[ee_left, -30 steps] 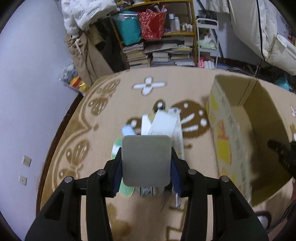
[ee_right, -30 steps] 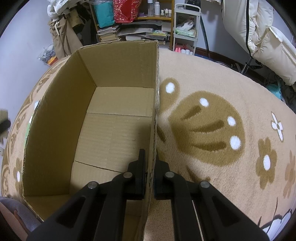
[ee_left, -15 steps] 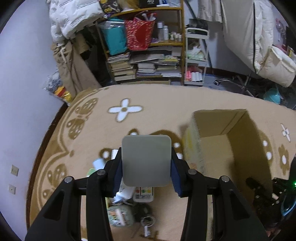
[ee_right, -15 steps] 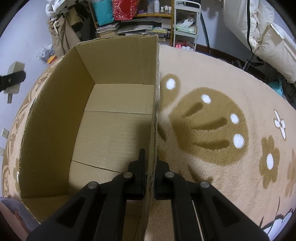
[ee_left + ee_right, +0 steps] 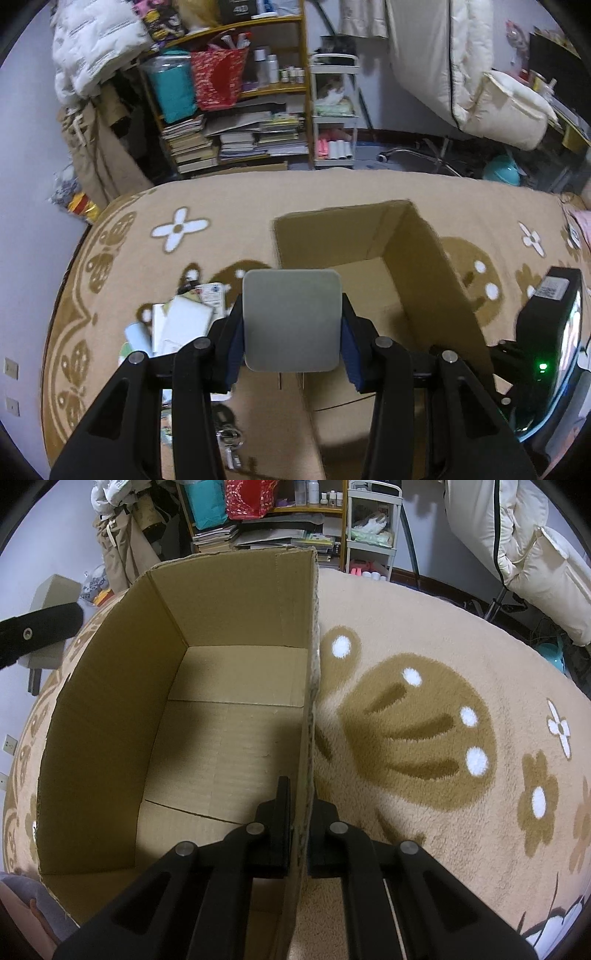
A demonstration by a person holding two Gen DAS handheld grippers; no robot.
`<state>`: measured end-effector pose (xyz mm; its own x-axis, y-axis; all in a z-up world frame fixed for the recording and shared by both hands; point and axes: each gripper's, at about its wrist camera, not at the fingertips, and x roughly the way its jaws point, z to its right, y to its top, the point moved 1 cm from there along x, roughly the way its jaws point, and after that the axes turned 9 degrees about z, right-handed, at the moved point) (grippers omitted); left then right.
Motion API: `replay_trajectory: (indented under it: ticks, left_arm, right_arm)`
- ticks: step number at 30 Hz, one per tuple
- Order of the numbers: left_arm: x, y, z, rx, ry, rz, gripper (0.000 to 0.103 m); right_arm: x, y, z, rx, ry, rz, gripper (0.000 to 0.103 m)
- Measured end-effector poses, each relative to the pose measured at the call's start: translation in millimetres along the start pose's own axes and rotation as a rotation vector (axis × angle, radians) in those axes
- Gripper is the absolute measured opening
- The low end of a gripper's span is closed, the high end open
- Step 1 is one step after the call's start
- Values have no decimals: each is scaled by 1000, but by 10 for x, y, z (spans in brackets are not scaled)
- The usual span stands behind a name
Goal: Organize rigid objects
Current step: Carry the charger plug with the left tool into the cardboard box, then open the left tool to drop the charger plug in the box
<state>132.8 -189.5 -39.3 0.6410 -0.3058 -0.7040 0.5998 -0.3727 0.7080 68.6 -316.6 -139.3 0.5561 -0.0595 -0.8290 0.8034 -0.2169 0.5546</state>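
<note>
Both fisheye views are dim and cool-toned, lit from overhead indoor light, with black vignetted corners and strong barrel bending of the rug [image 5: 424, 686] and bookshelf [image 5: 236, 107] toward the edges. The cardboard box [image 5: 236, 602] casts a soft shadow over its own floor and left inner wall. The left wrist view is slightly smeared low down, where the box's near wall blurs.

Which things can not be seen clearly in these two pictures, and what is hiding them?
- Left wrist view: the grey square object held in the left tool hides part of the cardboard box floor and the item pile.
- Left wrist view: the keys are blurred and partly behind a finger.
- Right wrist view: the box wall hides the pile; the grey object's identity is unclear.
</note>
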Motion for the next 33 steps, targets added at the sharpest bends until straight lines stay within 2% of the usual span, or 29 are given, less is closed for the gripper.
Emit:
replay_trajectory:
  ticks: [3, 6, 17, 23, 26, 28, 30, 33]
  left_arm:
    - [29, -48, 156, 29, -31, -14, 43]
    - [89, -123, 269, 77, 1, -27, 43]
    - [208, -281, 398, 113, 2, -78, 44]
    - [103, -266, 298, 66, -45, -80, 46]
    - [23, -249, 267, 64, -62, -68, 56]
    - [-82, -229, 246, 86, -11, -29, 76]
    - [-199, -219, 197, 101, 9, 6, 77]
    - [-300, -216, 63, 77, 47, 13, 91]
  right_arm:
    - [1, 1, 1, 2, 1, -1, 8]
    - [9, 3, 1, 7, 4, -3, 8]
    - [8, 3, 47, 24, 12, -4, 8]
    - [0, 2, 53, 24, 8, -1, 7]
    - [-13, 11, 49, 24, 12, 2, 7]
    - [-11, 10, 52, 22, 11, 1, 7]
    - [-13, 14, 53, 29, 16, 2, 7]
    - [-14, 7, 59, 25, 13, 3, 7]
